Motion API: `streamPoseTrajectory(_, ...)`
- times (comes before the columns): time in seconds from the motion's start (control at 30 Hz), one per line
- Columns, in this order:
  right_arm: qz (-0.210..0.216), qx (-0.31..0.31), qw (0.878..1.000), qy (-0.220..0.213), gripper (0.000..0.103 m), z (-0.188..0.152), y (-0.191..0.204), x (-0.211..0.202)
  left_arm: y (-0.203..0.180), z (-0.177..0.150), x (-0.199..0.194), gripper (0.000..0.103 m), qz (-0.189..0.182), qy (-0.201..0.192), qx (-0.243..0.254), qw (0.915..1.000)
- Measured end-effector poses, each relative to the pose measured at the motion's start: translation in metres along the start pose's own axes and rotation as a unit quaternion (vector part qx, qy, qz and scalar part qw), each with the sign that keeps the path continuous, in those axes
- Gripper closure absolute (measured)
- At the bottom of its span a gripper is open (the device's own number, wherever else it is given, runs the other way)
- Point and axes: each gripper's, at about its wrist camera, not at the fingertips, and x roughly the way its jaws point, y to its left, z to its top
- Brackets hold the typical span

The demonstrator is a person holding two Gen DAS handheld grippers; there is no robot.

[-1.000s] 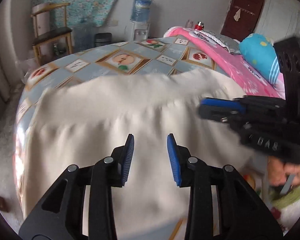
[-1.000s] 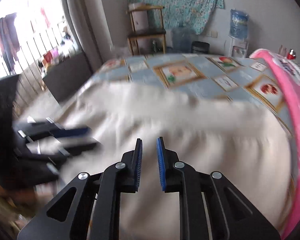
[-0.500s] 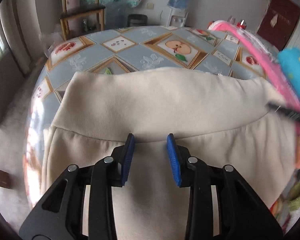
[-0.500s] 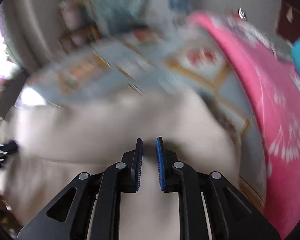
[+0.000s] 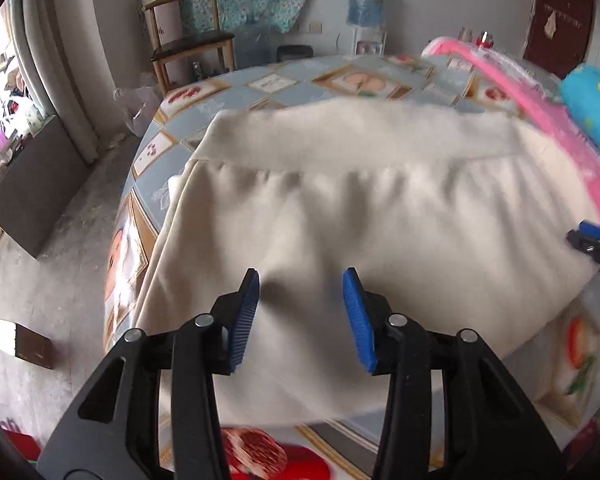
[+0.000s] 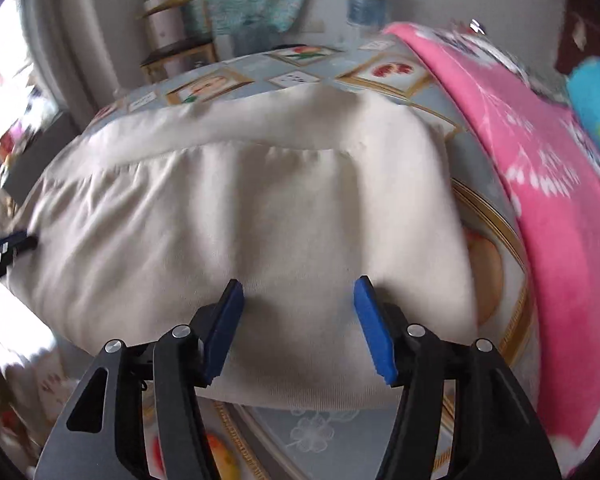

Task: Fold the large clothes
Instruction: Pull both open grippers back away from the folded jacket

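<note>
A cream garment (image 5: 372,216) lies folded flat on the patterned bed cover (image 5: 300,84), its ribbed hem band (image 5: 340,132) on the far side. It also fills the right wrist view (image 6: 252,216). My left gripper (image 5: 300,316) is open and empty, just above the garment's near edge. My right gripper (image 6: 298,324) is open and empty over the garment's near right part. The right gripper's tip shows at the right edge of the left wrist view (image 5: 596,240), and the left gripper's tip shows at the left edge of the right wrist view (image 6: 4,248).
A pink blanket (image 6: 540,160) and a blue pillow (image 5: 592,108) lie along the bed's right side. A wooden chair (image 5: 188,48), a water dispenser (image 5: 366,12) and a dark door (image 5: 560,16) stand by the far wall. Bare concrete floor (image 5: 40,280) is on the left.
The right gripper has opened from nearly shut. Both grippers have pulled back toward the near edge of the garment and moved apart. The garment lies still.
</note>
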Motion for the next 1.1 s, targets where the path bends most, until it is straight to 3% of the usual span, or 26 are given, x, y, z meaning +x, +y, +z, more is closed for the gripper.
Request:
streamPoseTrajectory(0.07, 0.022, -0.021, 0.999, -0.036, 0.047, -0.002, 0.017, -0.026, -0.004, -0.004, -0.025, 0.060, 0.003, -0.029, -0.001, 0.9996)
streamPoseTrajectory(0.13, 0.036, -0.056, 0.996, -0.052, 0.046, -0.013, 0.043, -0.036, -0.007, -0.011, -0.032, 0.045, -0.002, -0.037, -0.009, 0.9993)
streamPoseTrajectory(0.23, 0.029, -0.082, 0.996, -0.007, 0.045, -0.031, 0.068, -0.004, -0.011, -0.028, -0.004, 0.041, -0.006, 0.018, -0.017, 0.9997)
streamPoseTrajectory(0.33, 0.001, -0.071, 0.997, -0.006, 0.044, -0.034, 0.076, -0.007, -0.018, -0.030, -0.008, 0.040, 0.010, 0.010, -0.009, 0.9999)
streamPoseTrajectory(0.4, 0.033, -0.065, 0.997, -0.022, 0.043, -0.034, 0.079, -0.031, -0.016, -0.028, -0.025, 0.040, -0.003, -0.010, -0.020, 0.9998)
streamPoseTrajectory(0.53, 0.043, -0.057, 0.996, -0.053, 0.023, -0.048, 0.081, -0.073, -0.017, -0.034, -0.067, 0.022, -0.029, -0.049, -0.022, 0.9982)
streamPoseTrajectory(0.67, 0.040, -0.036, 0.997, -0.060, 0.015, -0.067, 0.076, -0.101, -0.025, -0.047, -0.102, 0.014, -0.055, -0.067, -0.023, 0.9960)
streamPoseTrajectory(0.73, 0.024, -0.033, 0.997, -0.061, 0.013, -0.068, 0.072, -0.106, -0.031, -0.052, -0.115, 0.008, -0.035, -0.079, -0.022, 0.9960)
streamPoseTrajectory(0.87, -0.008, -0.023, 0.997, -0.073, 0.010, -0.077, 0.069, -0.126, -0.049, -0.060, -0.139, 0.008, 0.002, -0.107, -0.011, 0.9941)
streamPoseTrajectory(1.0, -0.033, -0.022, 0.996, -0.084, 0.007, -0.078, 0.067, -0.137, -0.058, -0.056, -0.146, 0.008, 0.049, -0.100, -0.023, 0.9935)
streamPoseTrajectory(1.1, -0.058, -0.028, 0.994, -0.086, 0.007, -0.077, 0.070, -0.139, -0.059, -0.051, -0.149, 0.008, 0.050, -0.092, -0.031, 0.9940)
